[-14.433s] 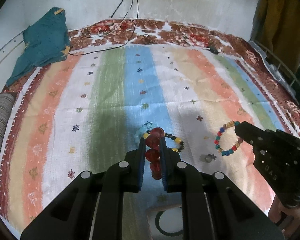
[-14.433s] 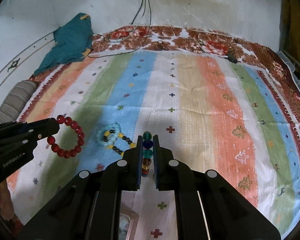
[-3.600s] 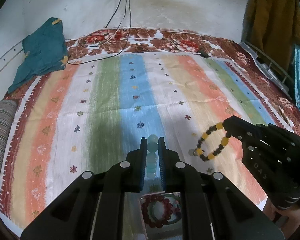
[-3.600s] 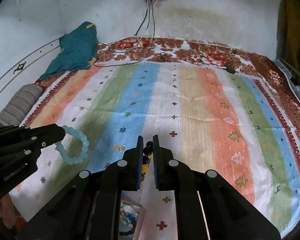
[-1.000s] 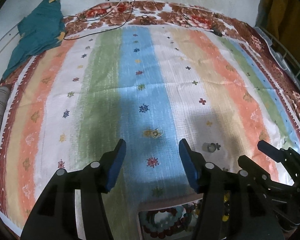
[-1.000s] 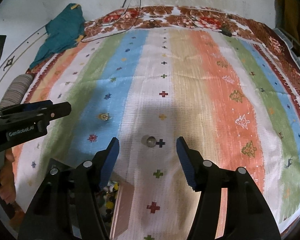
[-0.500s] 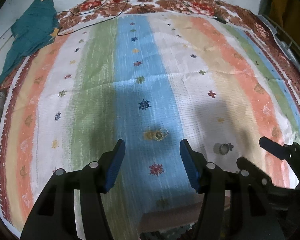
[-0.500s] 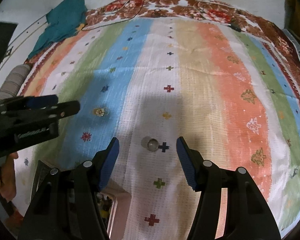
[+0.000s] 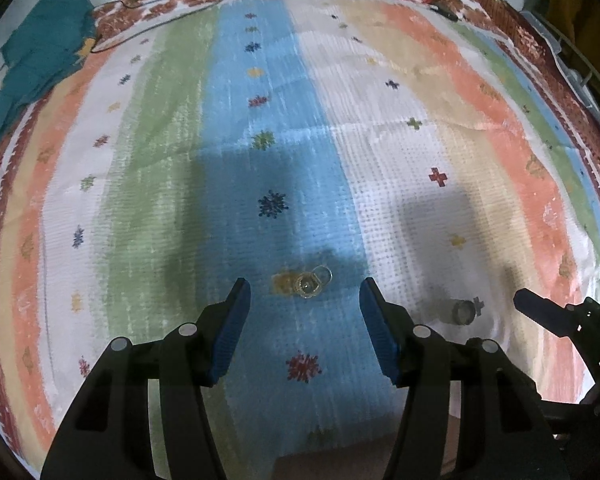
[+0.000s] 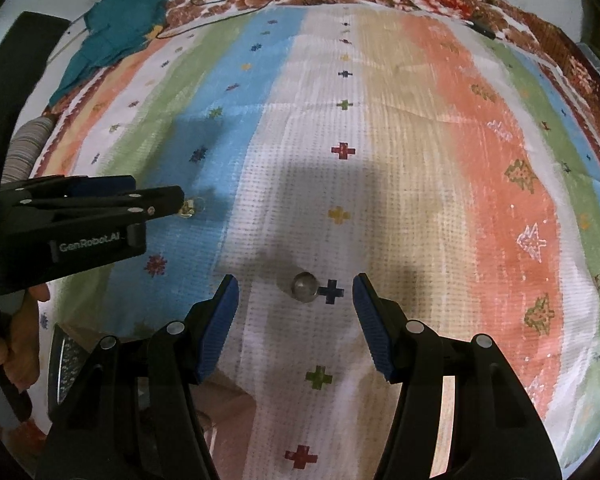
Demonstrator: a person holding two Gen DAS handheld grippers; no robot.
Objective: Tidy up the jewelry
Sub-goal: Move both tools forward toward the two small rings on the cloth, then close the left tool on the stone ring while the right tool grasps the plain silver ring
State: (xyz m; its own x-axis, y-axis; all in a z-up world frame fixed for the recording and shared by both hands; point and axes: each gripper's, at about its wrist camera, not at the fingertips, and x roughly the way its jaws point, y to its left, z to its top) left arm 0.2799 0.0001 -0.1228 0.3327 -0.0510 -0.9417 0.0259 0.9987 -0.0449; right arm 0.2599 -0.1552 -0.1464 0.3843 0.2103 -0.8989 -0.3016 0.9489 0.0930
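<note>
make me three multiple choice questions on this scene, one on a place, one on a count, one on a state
1. On which stripe of the striped woven bedspread does the small clear ring with a round stone lie?
A. blue
B. orange
C. green

2. How many small jewellery pieces lie loose on the bedspread?
A. none
B. two
C. five

3. How is the right tool?
A. shut on a bracelet
B. shut and empty
C. open and empty

Answers:
1. A, the left wrist view shows it on the blue stripe, ahead of the open left tool.
2. B, the clear ring and the small round silvery ring on the white stripe.
3. C, its blue pads stand wide apart on either side of the silvery ring.
</note>
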